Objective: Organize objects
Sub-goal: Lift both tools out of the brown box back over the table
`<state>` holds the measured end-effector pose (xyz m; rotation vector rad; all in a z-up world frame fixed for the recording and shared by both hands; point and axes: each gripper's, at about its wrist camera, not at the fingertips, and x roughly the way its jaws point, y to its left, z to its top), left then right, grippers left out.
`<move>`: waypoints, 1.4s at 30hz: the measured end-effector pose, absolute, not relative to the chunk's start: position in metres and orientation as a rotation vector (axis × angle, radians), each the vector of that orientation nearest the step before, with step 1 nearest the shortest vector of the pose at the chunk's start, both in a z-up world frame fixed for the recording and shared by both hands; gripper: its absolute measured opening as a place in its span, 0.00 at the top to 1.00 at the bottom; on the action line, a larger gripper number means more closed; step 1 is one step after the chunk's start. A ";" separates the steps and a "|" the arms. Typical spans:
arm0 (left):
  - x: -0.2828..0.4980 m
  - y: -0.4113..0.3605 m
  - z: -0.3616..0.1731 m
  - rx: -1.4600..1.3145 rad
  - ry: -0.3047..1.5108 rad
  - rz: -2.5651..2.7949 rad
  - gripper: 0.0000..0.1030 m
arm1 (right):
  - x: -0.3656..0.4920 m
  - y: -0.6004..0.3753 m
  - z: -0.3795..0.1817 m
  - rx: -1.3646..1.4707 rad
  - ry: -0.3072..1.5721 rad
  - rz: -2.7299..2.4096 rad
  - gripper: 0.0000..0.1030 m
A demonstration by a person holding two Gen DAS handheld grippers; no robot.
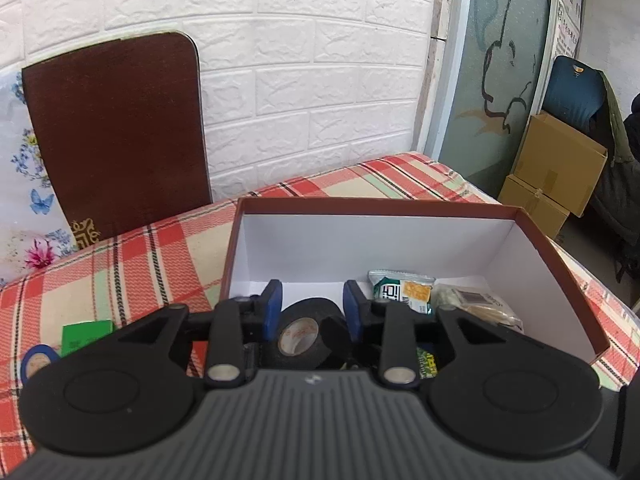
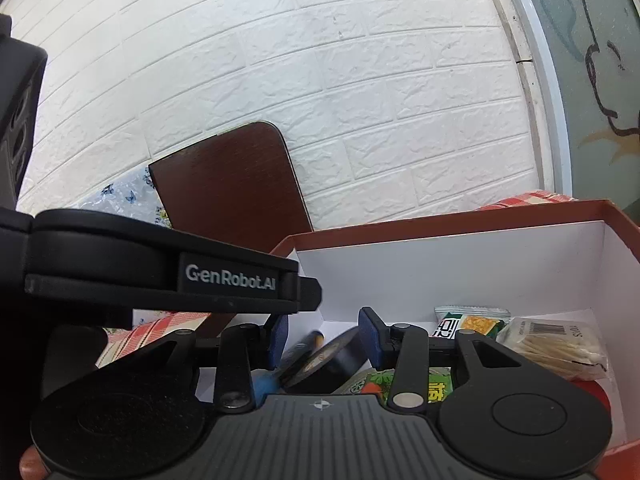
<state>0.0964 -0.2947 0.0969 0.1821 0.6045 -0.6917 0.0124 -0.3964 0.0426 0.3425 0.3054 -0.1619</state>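
A plaid-covered tabletop (image 1: 132,256) carries a red box (image 1: 560,248) with a white inside. In the box lie a bag of cotton swabs (image 2: 560,344), a green-and-white snack packet (image 1: 404,290) and a flat green packet (image 2: 438,386). The left hand-held gripper (image 1: 313,306) grips a roll of black tape (image 1: 304,332) between its blue pads, over the box's near left part. The right hand-held gripper (image 2: 325,338) is also closed on a black tape roll (image 2: 332,362), tilted, inside the box. A green card (image 1: 86,332) lies on the cloth, left of the box.
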 end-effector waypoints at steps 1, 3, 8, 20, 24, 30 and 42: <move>0.094 -0.294 0.098 0.189 0.597 -0.687 0.66 | 0.011 -0.396 0.043 0.341 0.305 -0.164 0.61; 0.088 -0.290 0.100 0.202 0.579 -0.675 0.65 | 0.008 -0.395 0.044 0.343 0.306 -0.167 0.61; 0.075 -0.280 0.103 0.227 0.541 -0.644 0.62 | -0.001 -0.388 0.047 0.331 0.306 -0.167 0.61; 0.054 -0.250 0.106 0.211 0.533 -0.596 0.61 | -0.021 -0.366 0.056 0.291 0.295 -0.158 0.60; 0.047 -0.239 0.106 0.195 0.533 -0.585 0.61 | -0.030 -0.355 0.059 0.260 0.286 -0.163 0.60; 0.036 -0.211 0.092 0.133 0.557 -0.579 0.55 | -0.045 -0.329 0.052 0.171 0.290 -0.179 0.57; 0.056 -0.089 0.030 0.012 0.717 -0.333 0.54 | -0.028 -0.253 0.023 0.041 0.418 -0.008 0.54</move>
